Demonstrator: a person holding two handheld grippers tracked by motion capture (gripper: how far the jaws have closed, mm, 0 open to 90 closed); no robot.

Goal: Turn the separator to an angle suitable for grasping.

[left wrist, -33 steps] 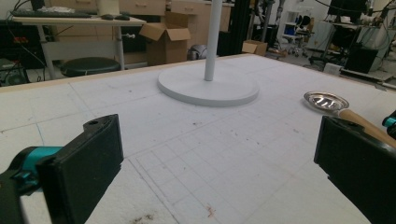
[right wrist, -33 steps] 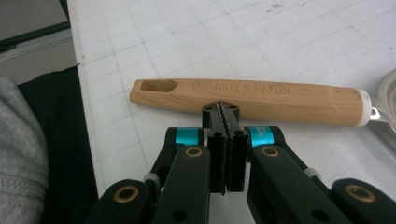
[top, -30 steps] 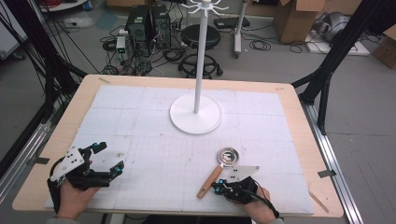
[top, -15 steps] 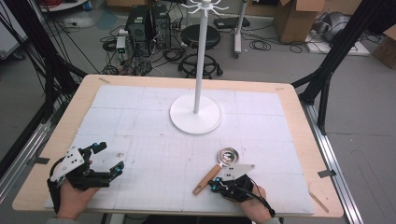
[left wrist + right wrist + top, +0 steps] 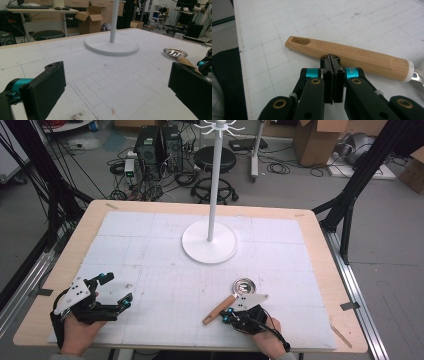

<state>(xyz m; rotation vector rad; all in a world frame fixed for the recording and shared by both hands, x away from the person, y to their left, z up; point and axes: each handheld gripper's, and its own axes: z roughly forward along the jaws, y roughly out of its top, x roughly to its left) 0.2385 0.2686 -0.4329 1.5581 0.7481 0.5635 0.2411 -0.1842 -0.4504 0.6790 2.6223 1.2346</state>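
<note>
High view: my right gripper (image 5: 226, 315), lower middle, touches the ladle (image 5: 232, 297) handle | left gripper view: left gripper (image 5: 117, 97) jaws wide apart, empty; ladle bowl at right edge | right gripper view: jaws pressed together, empty, tips against wooden handle mid-frame.

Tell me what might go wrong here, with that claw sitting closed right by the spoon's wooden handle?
The right claw is shut with nothing between its jaws, its tip at the wooden handle of the ladle. Pushed forward like this, it would likely shove or roll the ladle rather than grip it. It probably needs to open first. The metal bowl is heavier than the handle, so a grip this far from it might let the ladle tip.
</note>
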